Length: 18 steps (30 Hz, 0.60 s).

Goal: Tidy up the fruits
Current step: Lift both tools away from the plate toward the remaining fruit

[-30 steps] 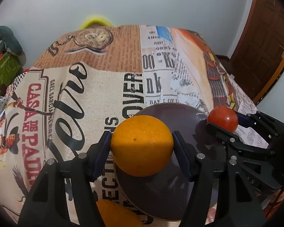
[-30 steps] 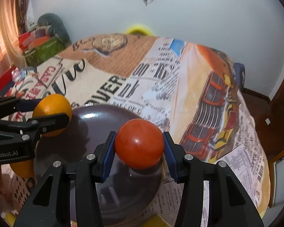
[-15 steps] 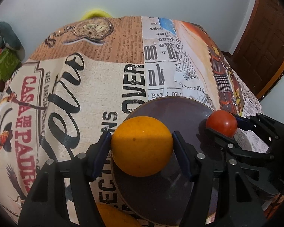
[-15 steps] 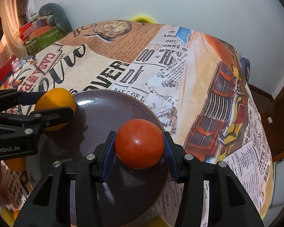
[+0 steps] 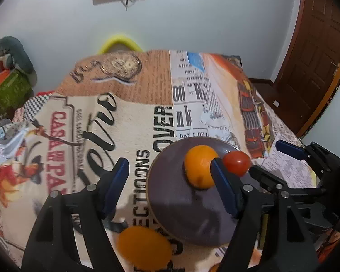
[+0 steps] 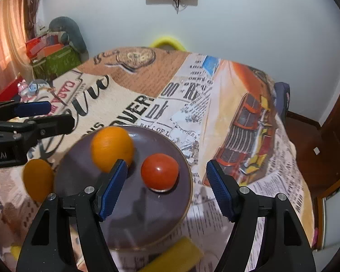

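1. The second orange (image 5: 145, 246) beside the plate (image 5: 170, 204) is blurred.
2. A blue pad (image 5: 223, 187) hides part of the plated orange (image 5: 198, 166).
3. A yellow object (image 6: 176, 257) is cut off at the bottom edge.

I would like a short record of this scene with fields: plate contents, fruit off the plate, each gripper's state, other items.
plate: dark, round, on the printed tablecloth
on plate: orange and tomato, side by side
off plate: second orange, on the cloth beside the plate's left edge
left gripper: open, jaws have just been opening, nothing between the pads
right gripper: open, jaws have just been opening, tomato lies free beyond its fingers
other: yellow object at the plate's near edge, kind unclear
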Available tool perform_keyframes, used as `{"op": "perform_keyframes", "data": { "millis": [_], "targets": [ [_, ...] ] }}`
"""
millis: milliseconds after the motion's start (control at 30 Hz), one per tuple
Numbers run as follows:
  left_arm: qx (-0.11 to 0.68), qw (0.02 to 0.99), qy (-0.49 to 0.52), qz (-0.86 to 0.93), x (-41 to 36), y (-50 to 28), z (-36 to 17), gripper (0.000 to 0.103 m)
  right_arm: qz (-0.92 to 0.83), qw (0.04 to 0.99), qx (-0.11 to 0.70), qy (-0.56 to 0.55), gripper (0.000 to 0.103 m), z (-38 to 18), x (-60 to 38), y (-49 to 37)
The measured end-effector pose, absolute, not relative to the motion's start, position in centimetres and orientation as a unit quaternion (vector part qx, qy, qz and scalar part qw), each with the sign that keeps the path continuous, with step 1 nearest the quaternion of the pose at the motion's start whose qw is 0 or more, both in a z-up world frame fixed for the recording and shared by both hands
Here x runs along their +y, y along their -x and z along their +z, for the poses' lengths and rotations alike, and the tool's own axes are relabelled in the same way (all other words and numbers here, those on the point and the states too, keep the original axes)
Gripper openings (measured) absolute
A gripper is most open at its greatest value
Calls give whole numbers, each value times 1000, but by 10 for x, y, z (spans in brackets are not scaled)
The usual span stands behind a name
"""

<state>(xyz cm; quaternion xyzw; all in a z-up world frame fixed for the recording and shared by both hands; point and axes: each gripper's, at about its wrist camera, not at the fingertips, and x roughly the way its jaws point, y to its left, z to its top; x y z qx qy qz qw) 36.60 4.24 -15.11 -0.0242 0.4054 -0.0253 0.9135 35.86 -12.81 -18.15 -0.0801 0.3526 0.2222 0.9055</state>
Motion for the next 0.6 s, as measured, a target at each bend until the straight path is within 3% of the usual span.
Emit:
{"op": "perform_keyframes", "data": {
  "millis": [267, 600],
  "targets": [
    [367, 930, 14, -17, 46, -313, -114, 89, 222, 920, 317, 66, 69, -146, -141, -308],
    [363, 932, 1, -17, 43, -241, -105, 96, 215, 923, 313, 69, 69, -137, -153, -254]
  ]
}}
